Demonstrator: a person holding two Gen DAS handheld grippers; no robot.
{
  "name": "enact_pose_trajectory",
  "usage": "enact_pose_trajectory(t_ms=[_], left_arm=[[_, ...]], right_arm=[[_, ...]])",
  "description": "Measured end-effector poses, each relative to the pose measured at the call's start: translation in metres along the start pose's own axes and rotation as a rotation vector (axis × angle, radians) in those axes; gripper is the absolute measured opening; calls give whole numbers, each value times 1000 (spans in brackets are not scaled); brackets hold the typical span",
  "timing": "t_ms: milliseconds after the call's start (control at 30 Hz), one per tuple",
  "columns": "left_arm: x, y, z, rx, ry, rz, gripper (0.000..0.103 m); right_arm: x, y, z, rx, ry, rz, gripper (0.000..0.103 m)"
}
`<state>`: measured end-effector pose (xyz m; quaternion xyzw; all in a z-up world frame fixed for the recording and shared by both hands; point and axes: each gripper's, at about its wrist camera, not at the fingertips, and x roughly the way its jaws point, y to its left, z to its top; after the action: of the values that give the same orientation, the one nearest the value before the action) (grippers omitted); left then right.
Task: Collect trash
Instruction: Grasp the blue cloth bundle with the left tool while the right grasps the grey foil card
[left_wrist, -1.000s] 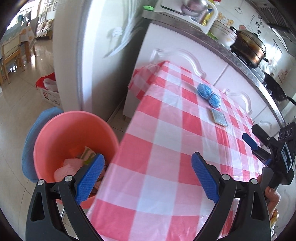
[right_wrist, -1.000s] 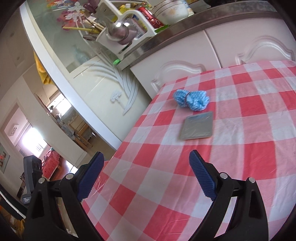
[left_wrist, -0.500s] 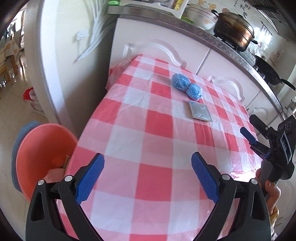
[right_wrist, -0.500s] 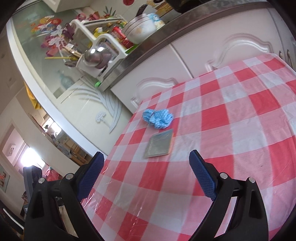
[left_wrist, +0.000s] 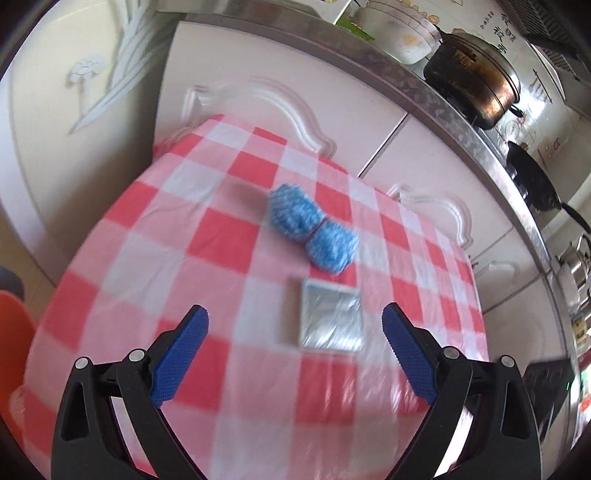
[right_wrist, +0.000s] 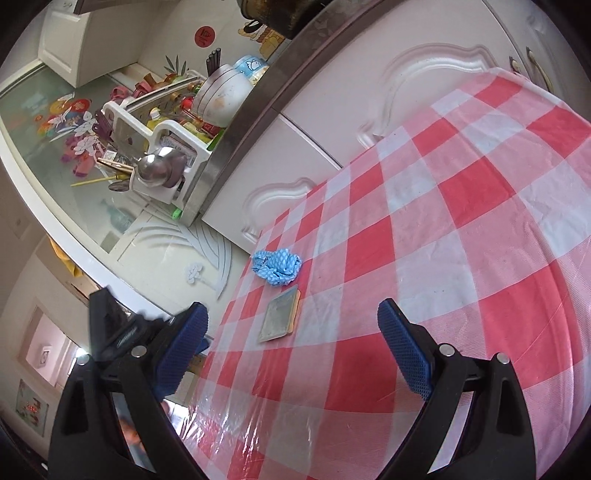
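Note:
A blue crumpled net-like wad (left_wrist: 312, 229) lies on the red-and-white checked tablecloth (left_wrist: 207, 236); it also shows in the right wrist view (right_wrist: 277, 266). Just nearer lies a flat silver square packet (left_wrist: 330, 320), also seen in the right wrist view (right_wrist: 280, 319). My left gripper (left_wrist: 293, 350) is open and empty, hovering just short of the packet. My right gripper (right_wrist: 291, 345) is open and empty above the cloth, to the right of the packet. The pink bucket's rim (left_wrist: 11, 332) shows at the far left edge.
White cabinet doors (left_wrist: 280, 99) and a grey counter (left_wrist: 443, 107) with a pot (left_wrist: 476, 85) and pan stand behind the table. A dish rack (right_wrist: 162, 125) sits on the counter. The left gripper's body (right_wrist: 114, 328) shows at the table's left edge.
My left gripper has swung right from over the pink bucket and moved in toward the packet and blue wad. My right gripper has tilted and drawn back; the items look smaller.

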<state>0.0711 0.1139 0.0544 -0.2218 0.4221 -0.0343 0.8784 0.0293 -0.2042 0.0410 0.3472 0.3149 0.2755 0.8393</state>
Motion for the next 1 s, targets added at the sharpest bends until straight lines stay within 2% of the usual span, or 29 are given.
enact_pose_trajectory(t_ms=[267, 500, 567, 667, 767, 1000], left_arm=[[65, -27, 46, -36, 22, 31, 94], [97, -42, 59, 7, 52, 116, 93], [102, -47, 61, 38, 50, 157, 75], [111, -46, 62, 53, 76, 199, 62], [109, -43, 62, 72, 75, 204, 49], [89, -35, 44, 165, 102, 202, 44]], right_arm=[[0, -3, 1, 11, -4, 29, 94], [-1, -6, 3, 30, -7, 44, 94], [-1, -6, 3, 31, -8, 47, 94], [-1, -6, 3, 34, -9, 48, 94], [-1, -6, 3, 34, -9, 49, 94], [-1, -7, 4, 39, -12, 49, 94]])
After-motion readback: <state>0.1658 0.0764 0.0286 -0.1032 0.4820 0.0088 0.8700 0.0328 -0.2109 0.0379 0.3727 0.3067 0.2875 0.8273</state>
